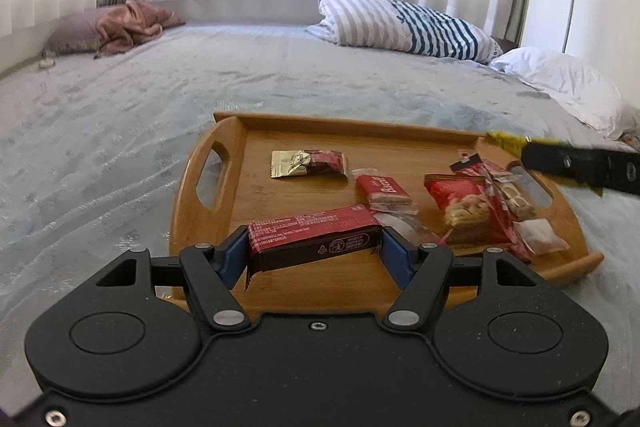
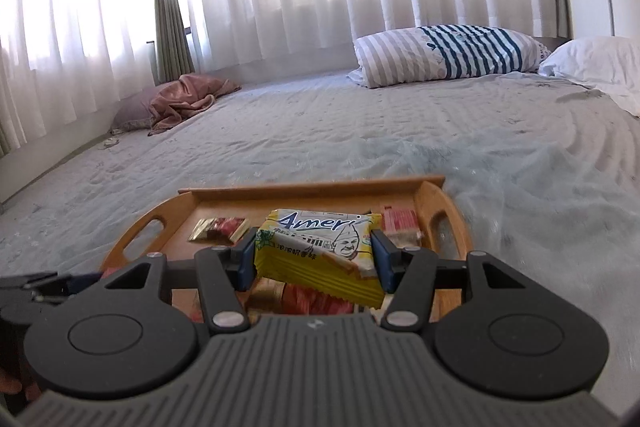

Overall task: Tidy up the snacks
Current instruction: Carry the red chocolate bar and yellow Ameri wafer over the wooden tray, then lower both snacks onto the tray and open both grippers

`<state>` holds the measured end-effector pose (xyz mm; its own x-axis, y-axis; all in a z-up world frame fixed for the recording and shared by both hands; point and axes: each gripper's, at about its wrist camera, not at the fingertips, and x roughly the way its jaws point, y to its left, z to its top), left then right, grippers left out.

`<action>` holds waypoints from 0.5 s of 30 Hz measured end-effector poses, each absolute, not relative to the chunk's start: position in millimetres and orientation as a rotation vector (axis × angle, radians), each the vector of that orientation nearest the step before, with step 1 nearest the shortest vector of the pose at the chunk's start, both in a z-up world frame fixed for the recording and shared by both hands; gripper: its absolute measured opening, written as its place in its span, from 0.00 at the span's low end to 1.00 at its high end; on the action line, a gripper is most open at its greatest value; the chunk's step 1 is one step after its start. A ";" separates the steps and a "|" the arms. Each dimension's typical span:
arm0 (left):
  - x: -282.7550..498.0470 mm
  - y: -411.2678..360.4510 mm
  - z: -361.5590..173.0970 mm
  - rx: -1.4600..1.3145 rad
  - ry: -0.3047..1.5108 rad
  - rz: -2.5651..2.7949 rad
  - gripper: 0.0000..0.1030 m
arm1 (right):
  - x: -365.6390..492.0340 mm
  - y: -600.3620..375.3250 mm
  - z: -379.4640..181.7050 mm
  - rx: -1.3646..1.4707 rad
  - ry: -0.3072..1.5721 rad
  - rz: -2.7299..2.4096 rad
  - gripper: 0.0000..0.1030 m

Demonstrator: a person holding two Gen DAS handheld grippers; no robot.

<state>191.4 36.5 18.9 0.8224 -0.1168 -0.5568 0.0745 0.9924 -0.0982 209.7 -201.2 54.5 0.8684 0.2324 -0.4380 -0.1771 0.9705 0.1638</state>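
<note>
Left claw (image 1: 314, 251) clenched on dark red bar (image 1: 314, 241), over near edge of wooden tray (image 1: 224, 147). Right claw (image 2: 314, 259) clenched on yellow wafer pack (image 2: 320, 251), above tray's middle. Both light, crinkly, slippery film, probably brittle inside; best pinched gently across the short sides. Beyond, red packets (image 1: 472, 215) overlapped near tray's right handle, count unclear; labels blurred.

A long red-and-black snack bar (image 1: 314, 241) is held level above the near edge of the wooden tray (image 1: 224, 131). A yellow wafer pack (image 2: 318, 253) is held above the tray's middle. Red and gold packets (image 1: 308, 163) lie scattered inside.
</note>
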 end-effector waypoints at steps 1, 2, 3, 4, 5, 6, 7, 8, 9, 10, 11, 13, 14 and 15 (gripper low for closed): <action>195.1 37.4 17.8 -0.073 0.603 -0.100 0.65 | 217.8 -200.0 56.0 0.115 0.478 0.217 0.58; 198.9 37.8 16.5 -0.069 0.606 -0.098 0.65 | 226.2 -199.0 57.5 0.113 0.483 0.217 0.58; 201.9 36.2 15.4 -0.060 0.609 -0.096 0.65 | 234.7 -198.3 58.8 0.115 0.489 0.218 0.58; 205.2 36.0 14.4 -0.050 0.611 -0.095 0.65 | 243.5 -197.7 59.7 0.118 0.496 0.219 0.58; 208.6 36.0 13.2 -0.044 0.613 -0.092 0.65 | 252.6 -197.4 60.3 0.122 0.505 0.222 0.58; 211.7 35.4 12.4 -0.040 0.615 -0.092 0.65 | 261.4 -197.2 60.3 0.128 0.513 0.221 0.58; 214.6 34.9 11.4 -0.035 0.617 -0.096 0.65 | 270.9 -197.0 59.6 0.133 0.525 0.216 0.58; 217.2 34.2 10.5 -0.032 0.618 -0.101 0.65 | 279.9 -197.0 57.9 0.139 0.541 0.210 0.58; 220.2 33.4 9.6 -0.027 0.619 -0.108 0.65 | 288.7 -196.7 55.9 0.143 0.557 0.202 0.58; 222.6 32.2 8.8 -0.022 0.619 -0.113 0.65 | 297.4 -195.6 53.2 0.141 0.571 0.195 0.58; 225.2 31.5 7.8 -0.017 0.619 -0.117 0.65 | 302.6 -194.4 50.9 0.135 0.577 0.192 0.58; 229.8 30.1 5.7 -0.013 0.625 -0.119 0.65 | 311.5 -190.0 45.0 0.117 0.590 0.180 0.58; 231.8 29.7 4.5 -0.015 0.629 -0.120 0.65 | 314.9 -187.5 41.8 0.110 0.596 0.183 0.58; 233.6 29.5 3.5 -0.018 0.631 -0.122 0.65 | 317.2 -185.6 38.6 0.103 0.601 0.189 0.58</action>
